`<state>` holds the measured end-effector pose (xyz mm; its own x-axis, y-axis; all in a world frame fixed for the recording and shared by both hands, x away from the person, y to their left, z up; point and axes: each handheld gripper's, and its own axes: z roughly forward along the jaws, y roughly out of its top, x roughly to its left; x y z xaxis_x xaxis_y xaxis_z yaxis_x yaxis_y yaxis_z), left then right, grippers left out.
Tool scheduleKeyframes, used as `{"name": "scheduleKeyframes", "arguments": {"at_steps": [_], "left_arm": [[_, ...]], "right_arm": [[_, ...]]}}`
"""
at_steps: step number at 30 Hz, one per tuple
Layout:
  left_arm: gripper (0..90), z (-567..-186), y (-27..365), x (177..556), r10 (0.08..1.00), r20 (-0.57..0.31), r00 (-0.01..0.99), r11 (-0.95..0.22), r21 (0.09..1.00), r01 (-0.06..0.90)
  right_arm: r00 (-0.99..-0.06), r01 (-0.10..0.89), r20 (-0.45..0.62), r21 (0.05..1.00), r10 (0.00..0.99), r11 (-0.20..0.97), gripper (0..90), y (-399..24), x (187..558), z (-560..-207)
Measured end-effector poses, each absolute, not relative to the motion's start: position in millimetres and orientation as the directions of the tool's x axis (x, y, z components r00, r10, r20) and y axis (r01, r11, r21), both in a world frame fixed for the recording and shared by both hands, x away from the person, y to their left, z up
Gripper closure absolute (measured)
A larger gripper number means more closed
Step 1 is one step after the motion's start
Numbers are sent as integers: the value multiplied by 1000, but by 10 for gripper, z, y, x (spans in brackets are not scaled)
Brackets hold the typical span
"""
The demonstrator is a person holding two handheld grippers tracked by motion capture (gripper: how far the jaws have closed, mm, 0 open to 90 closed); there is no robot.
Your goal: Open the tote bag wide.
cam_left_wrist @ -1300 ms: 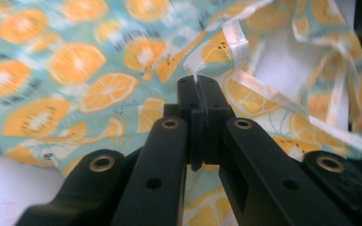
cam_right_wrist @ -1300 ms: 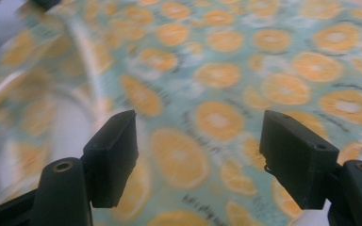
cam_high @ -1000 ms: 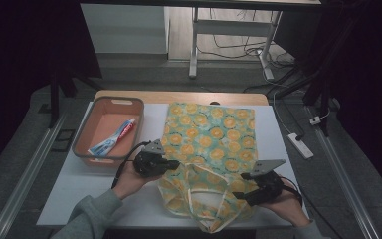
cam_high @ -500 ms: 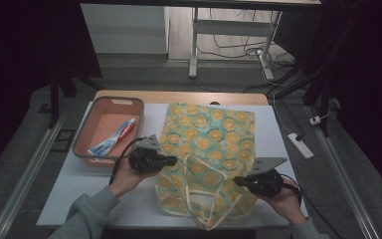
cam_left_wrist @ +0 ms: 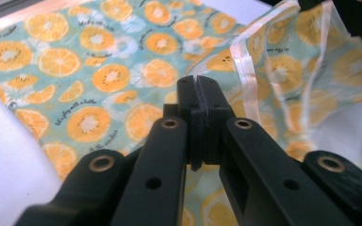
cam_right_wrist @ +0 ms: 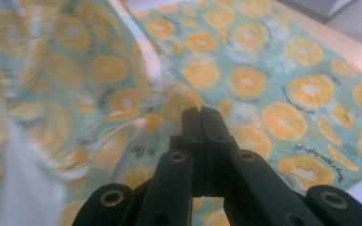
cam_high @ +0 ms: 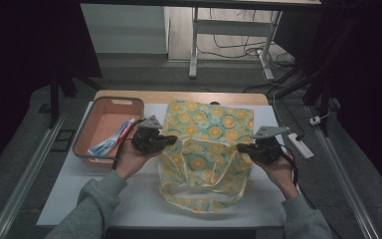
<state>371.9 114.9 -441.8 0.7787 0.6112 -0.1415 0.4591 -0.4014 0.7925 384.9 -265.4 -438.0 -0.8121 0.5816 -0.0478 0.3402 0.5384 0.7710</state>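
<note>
Bag: a cloth tote bag [cam_high: 206, 144] printed with orange slices lies in the middle of the white table [cam_high: 69, 189]; its open mouth faces 6 o'clock
Left gripper [cam_high: 171, 140]: clenched on the bag's rim at 9 o'clock
Right gripper [cam_high: 240, 148]: clenched on the rim at 3 o'clock
Handling: probably light, soft and floppy; it sags between the grips; the pale stitched hem [cam_left_wrist: 247, 75] looks the firmest hold
Tray [cam_high: 92, 124]: peach, smooth, rounded corners, at 10 o'clock; a toothpaste tube [cam_high: 113, 141] lies inside

Pretty dim room, dark on both sides, grey floor [cam_high: 40, 164] all around the white-topped counter [cam_high: 144, 204], white metal desk legs [cam_high: 195, 45] and loose black cables [cam_high: 238, 47] behind.
</note>
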Motion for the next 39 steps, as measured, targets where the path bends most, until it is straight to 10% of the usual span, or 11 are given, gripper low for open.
{"name": "scheduleKeyframes", "arguments": {"at_steps": [16,19,23,29,39], "left_arm": [[884,-4725,853,3876,628,-96,772,-514,694,504],[884,-4726,863,3878,629,-103,771,-509,695,508],[884,-4704,883,3872,631,-104,768,-500,703,506],[884,-4708,888,3878,631,-108,768,-500,700,509],[884,-4721,891,3885,630,-113,768,-502,696,514]], "right_arm": [[-777,505,13,609,629,611,896,-2626,4184,-5090],[-765,502,-4,623,644,600,592,-2635,4147,-5019],[-766,453,0,710,643,539,521,-2673,4007,-4747],[-859,307,-20,781,512,544,445,-2453,3510,-4208],[-960,231,39,666,276,710,468,-1819,3060,-4542]]}}
